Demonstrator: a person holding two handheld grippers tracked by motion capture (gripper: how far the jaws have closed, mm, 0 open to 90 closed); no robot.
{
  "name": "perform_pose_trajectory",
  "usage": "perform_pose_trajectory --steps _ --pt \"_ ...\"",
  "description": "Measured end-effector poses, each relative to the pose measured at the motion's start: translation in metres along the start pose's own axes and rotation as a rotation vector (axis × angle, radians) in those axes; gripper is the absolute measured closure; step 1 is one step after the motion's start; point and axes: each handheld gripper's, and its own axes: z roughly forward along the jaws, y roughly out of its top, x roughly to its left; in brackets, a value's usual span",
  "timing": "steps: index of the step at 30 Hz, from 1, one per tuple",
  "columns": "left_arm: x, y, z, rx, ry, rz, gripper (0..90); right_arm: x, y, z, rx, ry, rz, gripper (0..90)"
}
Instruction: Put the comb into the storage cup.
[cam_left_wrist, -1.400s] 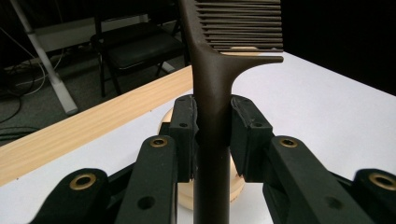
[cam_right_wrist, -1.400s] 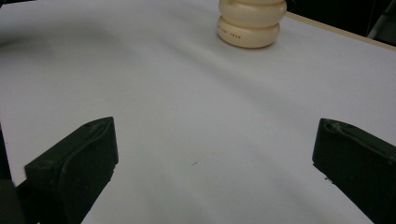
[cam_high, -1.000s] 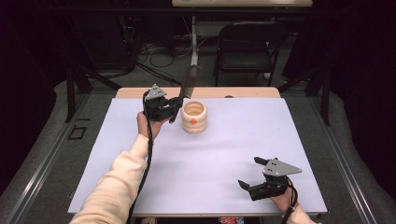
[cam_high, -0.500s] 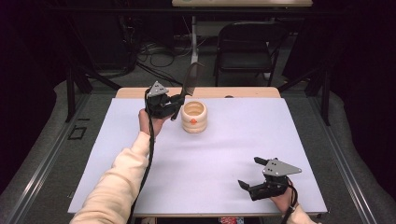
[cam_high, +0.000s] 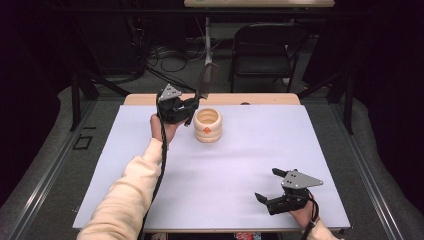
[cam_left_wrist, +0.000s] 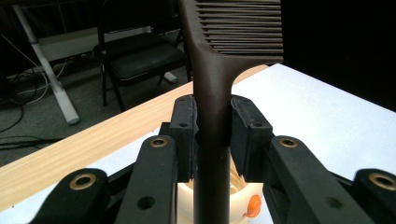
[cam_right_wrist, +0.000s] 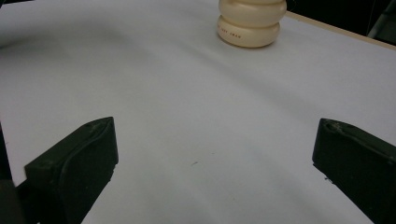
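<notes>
My left gripper (cam_high: 191, 106) is raised at the far left of the white table, just left of a cream ribbed cup (cam_high: 208, 125) that bears an orange mark. It is shut on the handle of a dark brown comb (cam_high: 205, 81). The comb stands nearly upright with its toothed end uppermost. In the left gripper view the comb (cam_left_wrist: 211, 93) sits clamped between both pads of the left gripper (cam_left_wrist: 212, 128), with the cup (cam_left_wrist: 240, 205) just below. My right gripper (cam_high: 268, 186) rests open near the front right, nothing between its jaws. In the right gripper view the cup (cam_right_wrist: 251, 22) stands far ahead of the right gripper (cam_right_wrist: 215, 154).
A white sheet covers the table (cam_high: 240, 165), with a wooden strip (cam_high: 250, 98) showing along the far edge. Beyond it are a black folding chair (cam_high: 265, 47), cables on the floor and a white table leg (cam_left_wrist: 44, 70).
The left gripper and comb have crept slightly up and toward the cup. The right gripper has stayed put.
</notes>
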Motion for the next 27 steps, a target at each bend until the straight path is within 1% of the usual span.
perform_pose_trajectory --steps 5,19,22,27 --pt "0.001 0.001 0.003 -0.005 0.003 -0.007 72.0 0.0 0.0 0.0 0.002 -0.001 0.001 0.0" --pt "0.002 0.001 0.009 -0.014 0.01 -0.011 71.9 0.0 0.0 0.0 0.003 0.0 0.0 0.0" --pt "0.002 0.002 0.011 -0.022 0.011 -0.017 71.9 0.0 0.0 0.0 0.004 0.001 0.001 0.0" --pt "0.001 0.004 0.013 -0.032 0.012 -0.014 71.9 0.0 0.0 0.0 0.004 0.0 0.001 0.0"
